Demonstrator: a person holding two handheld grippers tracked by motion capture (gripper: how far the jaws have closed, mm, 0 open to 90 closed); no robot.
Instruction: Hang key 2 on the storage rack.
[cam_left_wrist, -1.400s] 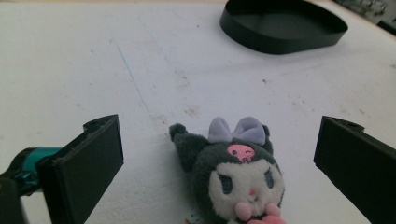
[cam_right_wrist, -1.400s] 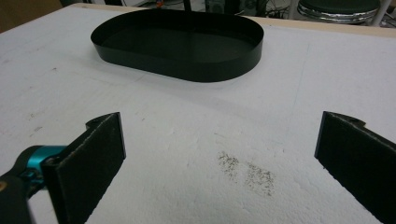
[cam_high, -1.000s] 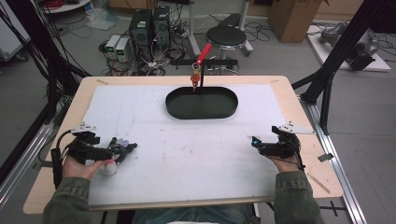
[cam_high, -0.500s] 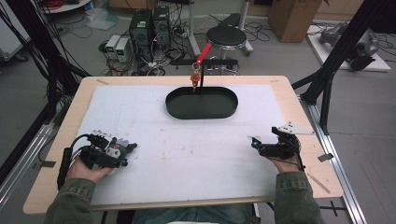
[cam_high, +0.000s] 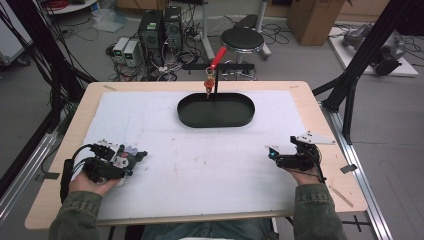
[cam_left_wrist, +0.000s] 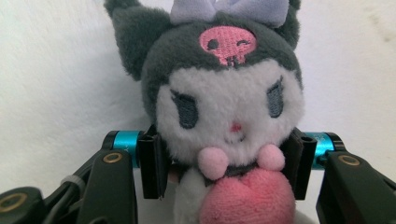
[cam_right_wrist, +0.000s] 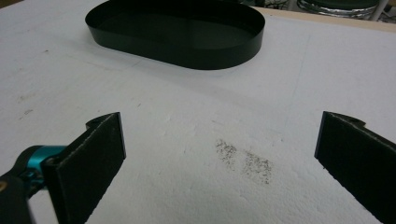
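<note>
A small plush toy (cam_left_wrist: 229, 98) with dark grey ears, a white face, a lilac bow and a pink heart sits between the pads of my left gripper (cam_left_wrist: 226, 161), which is shut on its body. In the high view that left gripper (cam_high: 131, 159) is at the table's front left, with the plush toy (cam_high: 125, 153) at its tip. At the front right, my right gripper (cam_high: 271, 154) rests low over the white mat, and its jaws stand wide open with nothing between them (cam_right_wrist: 219, 140). A black oval tray (cam_high: 215, 122) lies empty at the back centre, ahead of the right gripper (cam_right_wrist: 187, 51).
A white mat (cam_high: 210, 165) covers most of the wooden table (cam_high: 325, 130). A red-handled clamp (cam_high: 212, 75) stands at the far edge behind the tray. Dark smudges (cam_right_wrist: 243, 161) mark the mat between the right jaws. Black frame poles (cam_high: 370, 55) rise at the table's right.
My left hand has drawn slightly back and turned, and the plush now sits at the tip of its jaws. The right gripper has stayed in place.
</note>
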